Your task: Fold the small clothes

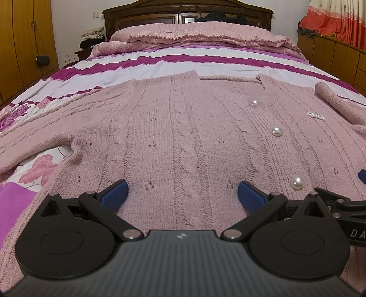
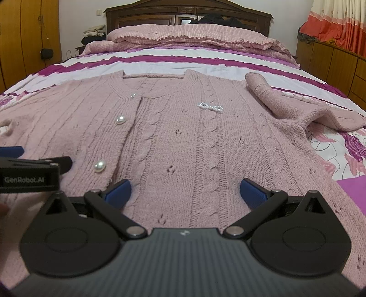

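A pink cable-knit cardigan [image 1: 183, 128] with pearl buttons [image 1: 276, 131] lies flat, front up, on the bed. It also fills the right wrist view [image 2: 194, 141], where a small pearl bow [image 2: 210, 106] sits on its chest. Its left sleeve [image 1: 45, 114] stretches out to the left. Its right sleeve [image 2: 286, 102] lies folded and bunched at the right. My left gripper [image 1: 183, 194] is open and empty, low over the hem's left half. My right gripper [image 2: 185, 192] is open and empty over the hem's right half. The left gripper's body [image 2: 29, 173] shows beside the right one.
The bed has a striped purple, white and floral sheet [image 1: 160, 61] and a folded pink quilt [image 1: 194, 34] by the dark wooden headboard [image 1: 187, 11]. Wooden wardrobes [image 1: 22, 45] stand at the left, a low wooden cabinet [image 2: 331, 64] and orange curtains [image 2: 338, 22] at the right.
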Motion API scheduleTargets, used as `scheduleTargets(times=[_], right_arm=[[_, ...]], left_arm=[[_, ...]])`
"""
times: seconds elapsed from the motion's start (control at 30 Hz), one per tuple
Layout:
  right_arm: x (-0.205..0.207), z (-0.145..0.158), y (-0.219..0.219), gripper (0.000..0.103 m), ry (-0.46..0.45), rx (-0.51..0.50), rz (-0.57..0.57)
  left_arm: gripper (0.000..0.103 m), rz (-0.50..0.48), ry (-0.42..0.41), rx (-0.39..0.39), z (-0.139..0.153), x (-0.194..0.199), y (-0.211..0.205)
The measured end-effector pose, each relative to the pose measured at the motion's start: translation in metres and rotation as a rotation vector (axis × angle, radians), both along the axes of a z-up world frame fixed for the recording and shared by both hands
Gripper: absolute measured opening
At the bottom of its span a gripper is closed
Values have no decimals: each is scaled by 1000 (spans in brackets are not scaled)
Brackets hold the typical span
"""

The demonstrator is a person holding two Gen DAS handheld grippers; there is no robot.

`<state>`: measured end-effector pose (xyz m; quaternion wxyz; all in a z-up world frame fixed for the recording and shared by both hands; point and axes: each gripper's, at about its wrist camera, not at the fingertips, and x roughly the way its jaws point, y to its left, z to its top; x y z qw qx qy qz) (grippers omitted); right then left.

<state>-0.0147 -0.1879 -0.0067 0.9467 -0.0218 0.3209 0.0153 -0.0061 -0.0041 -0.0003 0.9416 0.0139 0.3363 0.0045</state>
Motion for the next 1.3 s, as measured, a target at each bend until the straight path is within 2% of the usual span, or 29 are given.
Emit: scheduleTargets(times=[1.3], right_arm=[[1,0,1,103,9,-3,0]], left_arm=[[103,0,-4,3,-1,-1,0]])
